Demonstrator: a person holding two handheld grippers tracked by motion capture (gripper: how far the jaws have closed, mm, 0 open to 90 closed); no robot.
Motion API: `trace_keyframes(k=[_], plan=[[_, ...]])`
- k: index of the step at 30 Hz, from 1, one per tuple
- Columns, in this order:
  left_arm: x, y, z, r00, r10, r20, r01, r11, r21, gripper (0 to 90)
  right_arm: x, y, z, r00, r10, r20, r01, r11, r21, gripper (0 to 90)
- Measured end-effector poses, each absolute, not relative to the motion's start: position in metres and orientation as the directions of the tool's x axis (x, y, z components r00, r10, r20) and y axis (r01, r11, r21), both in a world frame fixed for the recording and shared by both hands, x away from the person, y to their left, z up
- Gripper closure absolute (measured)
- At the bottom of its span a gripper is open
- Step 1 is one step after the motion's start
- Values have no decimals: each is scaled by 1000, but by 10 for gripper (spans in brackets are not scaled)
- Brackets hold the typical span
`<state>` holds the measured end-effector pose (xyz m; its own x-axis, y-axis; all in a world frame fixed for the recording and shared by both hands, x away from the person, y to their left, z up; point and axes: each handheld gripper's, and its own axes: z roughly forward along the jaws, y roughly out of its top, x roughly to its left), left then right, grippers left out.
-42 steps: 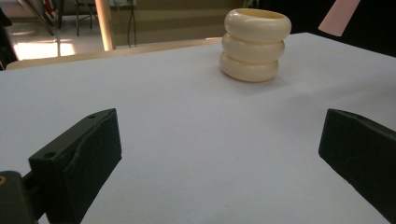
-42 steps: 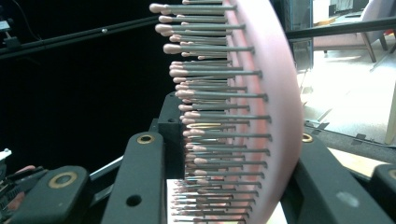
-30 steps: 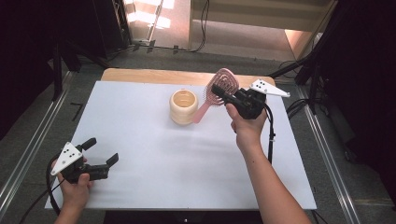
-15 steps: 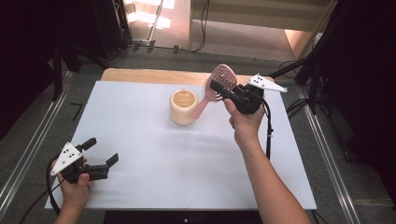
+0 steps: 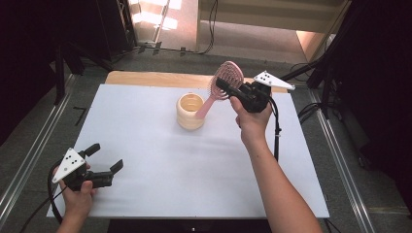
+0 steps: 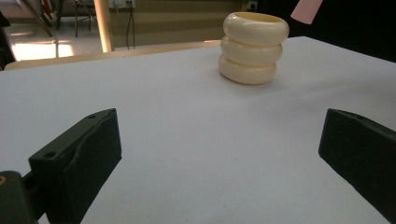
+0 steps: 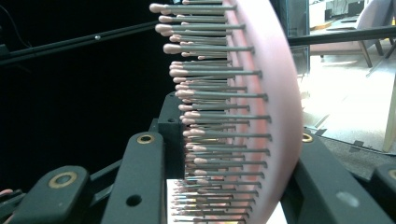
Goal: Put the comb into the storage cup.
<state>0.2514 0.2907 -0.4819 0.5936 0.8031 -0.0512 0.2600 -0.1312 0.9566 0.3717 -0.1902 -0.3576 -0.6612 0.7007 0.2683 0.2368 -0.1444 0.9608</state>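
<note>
Up by the cream ringed cup [image 5: 190, 111], the right gripper [image 5: 228, 88] is clenched on the head of a pink hairbrush [image 5: 226, 80], holding it in the air just beyond and to the right of the cup. From the high view the brush slants downward from the jaws, its handle reaching to the cup's rim, though whether the tip touches the rim or sits inside cannot be told. In the right gripper view the brush head [image 7: 261, 116] stands between the two black jaws, its curved pink back against the right-hand jaw and its rows of grey, pink-tipped bristles pointing toward the other one.

Well apart from the cup, near the front left corner of the white table [image 5: 194, 170], the left gripper [image 5: 104, 158] is released, its jaws spread wide over bare tabletop with nothing between them. In the left gripper view the cup [image 6: 253, 46] stands upright ahead of those parted jaws, well beyond them.
</note>
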Motion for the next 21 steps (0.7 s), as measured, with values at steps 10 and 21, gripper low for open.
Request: trace_keyframes(k=[10,21], plan=[[251,291,-482,595,801,-55,259,-127,957,1,380,-185,-353,-661,702,264,234,-141,962,625],[250,291,-481,598,800,-54,255,-126,959,1,391,-180,-352,-660,704,263,232,-142,962,625]])
